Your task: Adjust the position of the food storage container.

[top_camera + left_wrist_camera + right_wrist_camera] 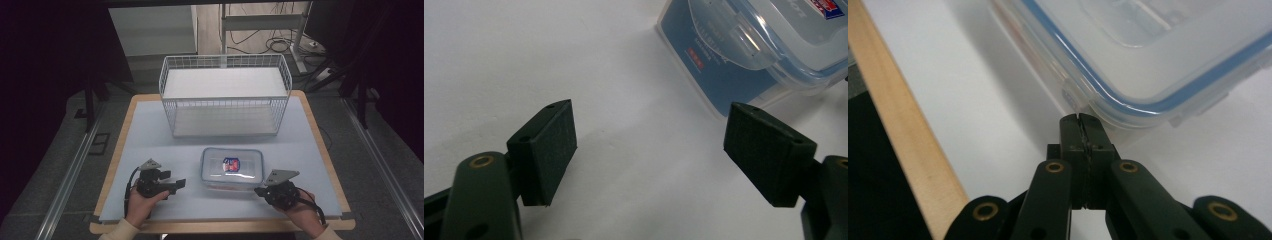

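A clear plastic food box (231, 167) with a blue-sealed lid and a small sticker lies on the pale table mat, in front of the wire basket. My left gripper (181, 183) rests low at the box's left, jaws open and empty; in the left gripper view its pads (549, 150) frame bare mat, and the box (754, 45) lies beyond at upper right. My right gripper (258, 190) is by the box's near right corner, shut with nothing between its jaws. Its closed tips (1081, 125) are right against the box's corner (1128, 90).
A white wire basket (225, 95) stands on the far half of the table. The mat (150, 135) is bare to the left of the box. The wooden table edge (903, 130) runs close beside my right gripper. Dark floor and cables lie beyond the table.
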A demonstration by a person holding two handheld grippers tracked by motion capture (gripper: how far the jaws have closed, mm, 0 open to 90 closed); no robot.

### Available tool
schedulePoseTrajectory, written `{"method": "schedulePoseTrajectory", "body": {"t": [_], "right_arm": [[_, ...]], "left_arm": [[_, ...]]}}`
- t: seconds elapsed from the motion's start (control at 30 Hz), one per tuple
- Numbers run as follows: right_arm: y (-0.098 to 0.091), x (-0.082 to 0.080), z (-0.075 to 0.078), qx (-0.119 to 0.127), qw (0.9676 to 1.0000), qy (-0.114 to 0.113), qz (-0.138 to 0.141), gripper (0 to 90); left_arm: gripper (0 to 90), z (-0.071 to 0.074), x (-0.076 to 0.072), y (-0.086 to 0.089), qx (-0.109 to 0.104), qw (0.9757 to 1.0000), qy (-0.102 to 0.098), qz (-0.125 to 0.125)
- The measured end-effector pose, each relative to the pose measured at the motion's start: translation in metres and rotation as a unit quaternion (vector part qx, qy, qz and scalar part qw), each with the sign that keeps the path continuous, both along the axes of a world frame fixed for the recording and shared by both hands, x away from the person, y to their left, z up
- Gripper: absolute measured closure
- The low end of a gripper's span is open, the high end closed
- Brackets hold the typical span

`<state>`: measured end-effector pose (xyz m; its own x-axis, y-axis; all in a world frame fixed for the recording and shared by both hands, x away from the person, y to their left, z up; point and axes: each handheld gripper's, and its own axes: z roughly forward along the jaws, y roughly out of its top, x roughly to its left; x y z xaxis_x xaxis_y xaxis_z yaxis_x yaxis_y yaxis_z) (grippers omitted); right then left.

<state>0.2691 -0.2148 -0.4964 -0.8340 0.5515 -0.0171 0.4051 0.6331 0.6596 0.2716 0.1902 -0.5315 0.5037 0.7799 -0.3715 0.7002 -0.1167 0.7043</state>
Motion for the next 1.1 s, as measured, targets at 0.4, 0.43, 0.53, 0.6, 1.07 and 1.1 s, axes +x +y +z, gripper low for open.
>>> {"method": "schedulePoseTrajectory", "body": {"t": [0.4, 0.43, 0.53, 0.6, 1.07, 1.1], "right_arm": [[-0.008, 0.013, -0.003, 0.011, 0.9998, 0.007, -0.016, 90.0], [-0.008, 0.013, -0.004, 0.011, 0.9998, 0.006, -0.017, 90.0], [-0.014, 0.011, 0.0, 0.021, 0.9996, 0.009, -0.016, 90.0], [-0.022, 0.009, 0.002, 0.024, 0.9994, 0.009, -0.024, 90.0], [-0.077, 0.034, 0.011, 0.06, 0.9899, 0.007, -0.128, 89.9], [-0.078, 0.035, 0.011, 0.06, 0.9899, 0.007, -0.128, 89.9]], "left_arm": [[20.6, 0.0, 0.0, 0.0, 0.001, 1.0, 0.0, 0.0], [20.6, 0.0, 0.0, 0.0, 0.001, 1.0, 0.0, 0.0], [20.6, 0.0, 0.0, 0.001, -0.001, 1.0, 0.0, 0.002], [20.6, 0.0, 0.001, 0.002, -0.003, 1.0, -0.001, 0.004], [20.6, 0.003, 0.004, 0.003, -0.007, 0.9999, -0.003, 0.012], [20.6, 0.004, 0.003, 0.003, -0.007, 0.9999, -0.003, 0.013]]}}
